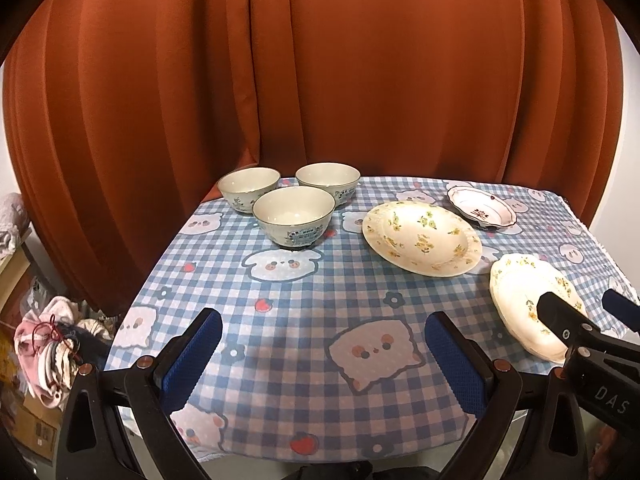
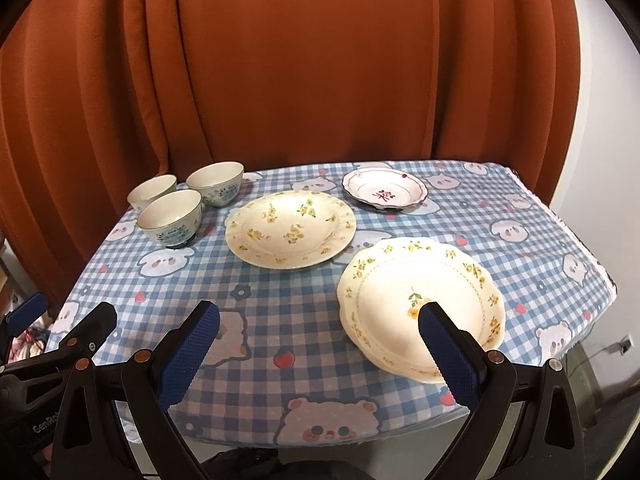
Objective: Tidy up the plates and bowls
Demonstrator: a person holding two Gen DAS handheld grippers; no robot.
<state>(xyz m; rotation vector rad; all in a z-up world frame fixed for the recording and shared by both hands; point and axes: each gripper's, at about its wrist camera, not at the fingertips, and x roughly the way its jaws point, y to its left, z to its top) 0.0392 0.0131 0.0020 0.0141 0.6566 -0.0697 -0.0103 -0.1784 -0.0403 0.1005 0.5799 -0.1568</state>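
My left tongs (image 1: 322, 354) and right tongs (image 2: 320, 354) gape released; only the left view shows the pink laundry heap (image 1: 52, 356) at 9 o'clock.

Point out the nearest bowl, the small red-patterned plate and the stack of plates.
nearest bowl (image 1: 294, 216): left wrist view, inner wall.
small red-patterned plate (image 2: 384, 190): right wrist view, centre.
stack of plates (image 2: 416, 280): right wrist view, top plate's well.
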